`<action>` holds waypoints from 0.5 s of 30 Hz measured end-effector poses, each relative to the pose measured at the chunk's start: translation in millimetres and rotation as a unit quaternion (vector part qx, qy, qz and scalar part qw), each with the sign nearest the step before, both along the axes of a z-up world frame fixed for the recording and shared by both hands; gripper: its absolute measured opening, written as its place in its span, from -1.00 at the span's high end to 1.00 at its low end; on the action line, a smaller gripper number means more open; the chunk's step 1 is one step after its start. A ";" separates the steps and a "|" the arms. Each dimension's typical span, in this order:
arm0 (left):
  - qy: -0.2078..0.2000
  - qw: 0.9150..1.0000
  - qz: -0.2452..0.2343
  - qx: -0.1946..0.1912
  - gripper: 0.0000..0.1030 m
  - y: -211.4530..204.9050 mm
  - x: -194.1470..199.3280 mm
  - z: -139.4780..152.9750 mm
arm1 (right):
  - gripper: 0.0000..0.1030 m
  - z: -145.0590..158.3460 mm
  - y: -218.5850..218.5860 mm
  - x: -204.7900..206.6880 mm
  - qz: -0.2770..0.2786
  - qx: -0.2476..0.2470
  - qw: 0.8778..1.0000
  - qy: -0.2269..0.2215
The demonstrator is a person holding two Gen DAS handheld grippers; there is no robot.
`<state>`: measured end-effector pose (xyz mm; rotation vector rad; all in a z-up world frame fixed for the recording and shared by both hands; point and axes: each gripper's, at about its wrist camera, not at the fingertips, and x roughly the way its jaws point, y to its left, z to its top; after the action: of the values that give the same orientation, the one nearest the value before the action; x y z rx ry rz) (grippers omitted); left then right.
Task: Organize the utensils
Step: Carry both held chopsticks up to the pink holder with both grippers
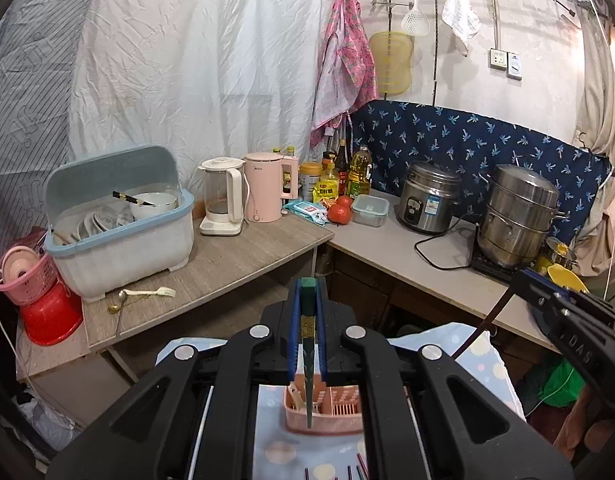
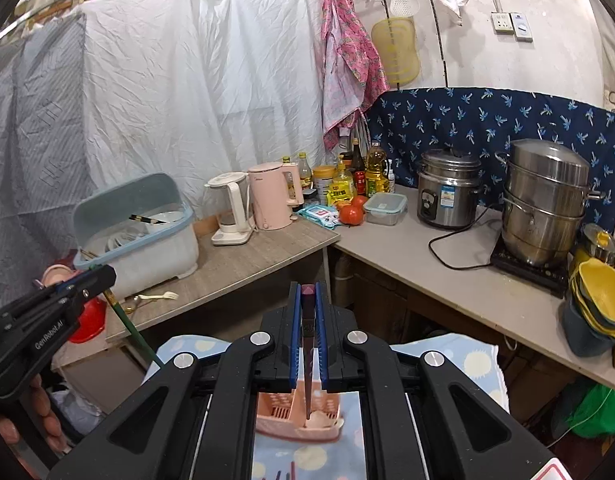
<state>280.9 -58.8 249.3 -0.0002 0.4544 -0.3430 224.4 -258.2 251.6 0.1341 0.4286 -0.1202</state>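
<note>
Chopsticks hang tip-down over the pink basket (image 1: 323, 408): left gripper (image 1: 308, 300) clamps the green chopstick (image 1: 308, 360), right gripper (image 2: 308, 304) the dark chopstick (image 2: 308, 360). Light, stiff and slick, they probably pivot unless pinched near the top.

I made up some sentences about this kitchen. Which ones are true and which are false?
1. The left gripper holds a green chopstick. True.
2. The right gripper has nothing between its fingers. False: it is shut on a dark chopstick.
3. The pink basket sits on the dotted blue cloth. True.
4. The tomatoes sit inside the blue dish rack. False: they lie on the counter beside a clear food box.
</note>
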 end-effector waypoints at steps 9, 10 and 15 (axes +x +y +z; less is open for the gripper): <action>0.020 1.000 0.010 0.002 0.87 -17.4 44.9 -31.6 | 0.87 -51.5 -2.2 38.3 0.004 0.010 0.999 0.049; 0.025 1.000 0.009 -0.003 0.87 -16.1 46.8 -31.7 | 0.87 -57.3 -3.2 40.8 0.004 0.012 0.998 0.055; 0.001 1.000 0.002 -0.017 0.87 -12.0 45.1 -4.3 | 0.87 -67.9 -8.3 45.8 0.000 0.016 0.998 0.063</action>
<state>326.0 -70.8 245.0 -0.0342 0.4511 -0.3464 270.2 -266.5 183.7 0.1586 0.5559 -0.1224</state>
